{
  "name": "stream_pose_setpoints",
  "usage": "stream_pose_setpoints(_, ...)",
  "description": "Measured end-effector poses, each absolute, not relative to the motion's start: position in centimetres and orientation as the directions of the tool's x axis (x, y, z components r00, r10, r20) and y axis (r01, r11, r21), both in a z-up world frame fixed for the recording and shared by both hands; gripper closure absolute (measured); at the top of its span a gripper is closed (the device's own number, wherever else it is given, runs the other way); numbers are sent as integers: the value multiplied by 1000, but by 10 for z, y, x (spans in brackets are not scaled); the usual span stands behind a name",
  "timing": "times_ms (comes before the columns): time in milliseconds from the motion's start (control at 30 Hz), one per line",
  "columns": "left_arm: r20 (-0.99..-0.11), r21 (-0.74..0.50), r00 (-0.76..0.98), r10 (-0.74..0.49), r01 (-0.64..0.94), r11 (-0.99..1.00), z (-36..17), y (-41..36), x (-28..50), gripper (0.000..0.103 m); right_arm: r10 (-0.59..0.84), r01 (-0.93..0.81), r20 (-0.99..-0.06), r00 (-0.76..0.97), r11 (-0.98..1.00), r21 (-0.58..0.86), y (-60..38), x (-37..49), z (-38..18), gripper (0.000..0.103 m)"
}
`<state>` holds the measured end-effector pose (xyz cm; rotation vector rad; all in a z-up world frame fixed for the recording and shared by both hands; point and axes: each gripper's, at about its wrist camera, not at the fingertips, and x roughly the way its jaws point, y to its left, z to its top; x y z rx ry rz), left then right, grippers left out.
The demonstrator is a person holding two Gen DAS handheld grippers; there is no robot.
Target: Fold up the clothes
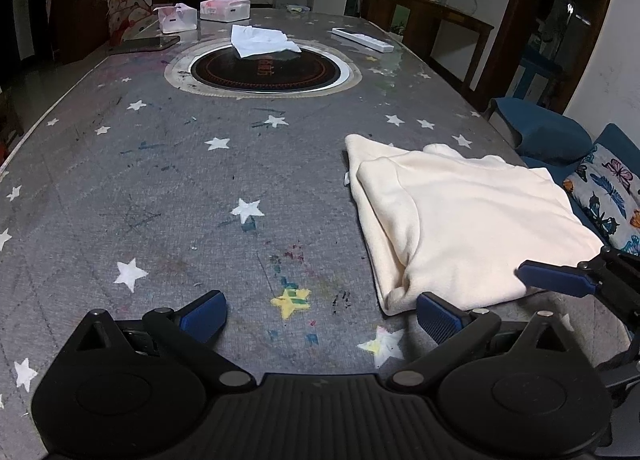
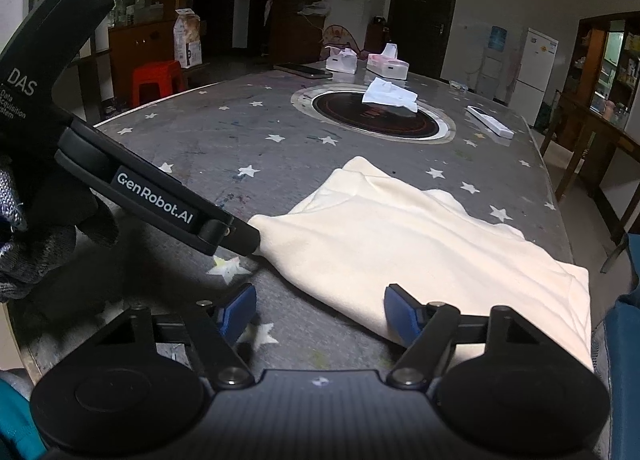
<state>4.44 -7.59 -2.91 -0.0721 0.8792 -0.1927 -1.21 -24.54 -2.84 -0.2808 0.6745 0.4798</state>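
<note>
two claws: your left claw (image 1: 322,314) and right claw (image 2: 320,310) both gape, grasping nothing.
cloth (image 1: 460,220): folded, right of your left claw; the right is nearer, its finger over the hem.

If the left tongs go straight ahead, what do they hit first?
Probably nothing soon: ahead of the left tongs lies bare star-print tablecloth. The cream garment sits just right of that line, near the right fingertip.

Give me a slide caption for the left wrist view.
Left gripper open beside the partly folded cream garment on the star-patterned table.
</note>
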Motion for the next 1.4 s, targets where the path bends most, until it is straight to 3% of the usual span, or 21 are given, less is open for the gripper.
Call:
stream_pose_setpoints(267, -762, -161, 614, -205, 126, 979, -30, -74, 51, 0, 342, -516, -656, 673, 852, -85, -242, -8, -30, 39)
stream_pose_setpoints(1033, -762, -210, 611, -215, 81, 974, -27, -69, 55, 0, 348, -518, -647, 679, 851, -86, -233, -3, -32, 40)
stream_pose_setpoints(1400, -758, -236, 610, -230, 72, 969, -25, -69, 59, 0, 329, -523, -643, 692, 842, -133, -226, 0, -33, 51)
